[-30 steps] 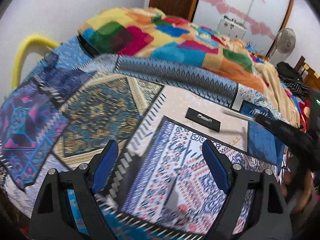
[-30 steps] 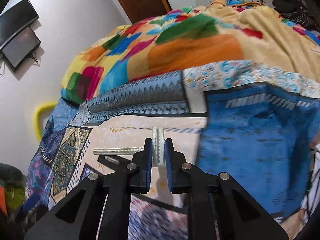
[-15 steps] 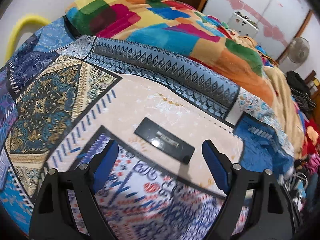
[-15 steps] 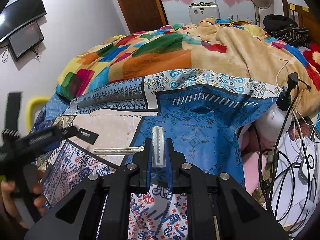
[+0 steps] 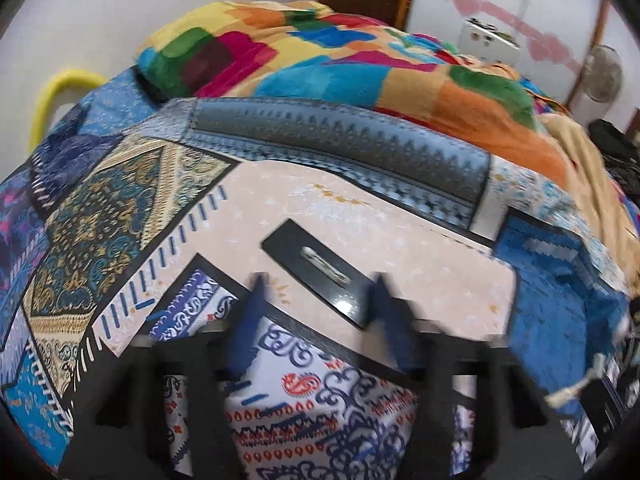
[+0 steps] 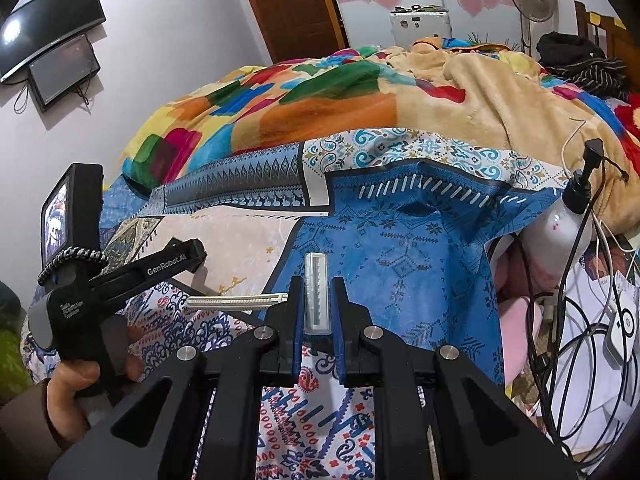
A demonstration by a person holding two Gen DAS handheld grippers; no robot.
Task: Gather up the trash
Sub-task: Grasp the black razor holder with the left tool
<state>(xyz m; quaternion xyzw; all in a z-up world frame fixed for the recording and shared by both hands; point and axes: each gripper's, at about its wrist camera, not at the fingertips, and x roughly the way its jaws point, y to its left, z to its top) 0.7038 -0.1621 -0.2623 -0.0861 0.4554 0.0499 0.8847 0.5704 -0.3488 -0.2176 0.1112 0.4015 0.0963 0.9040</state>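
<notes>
A flat black packet with a small silver mark lies on the pale patch of the bedspread. My left gripper hovers low over it. Its blurred blue fingers are closing, with the packet between them and not clearly pressed. In the right wrist view the same left gripper shows from the side, held by a hand. My right gripper is shut on the head of a white plastic razor, whose ribbed handle sticks out to the left.
A multicoloured blanket is heaped at the back of the bed. A yellow bar stands at the left edge. A white pump bottle and tangled cables crowd the bed's right side. Screens hang on the wall.
My left gripper moved forward and down over the black packet and its jaws narrowed from wide apart. The right gripper swung right with the razor, then held still.
</notes>
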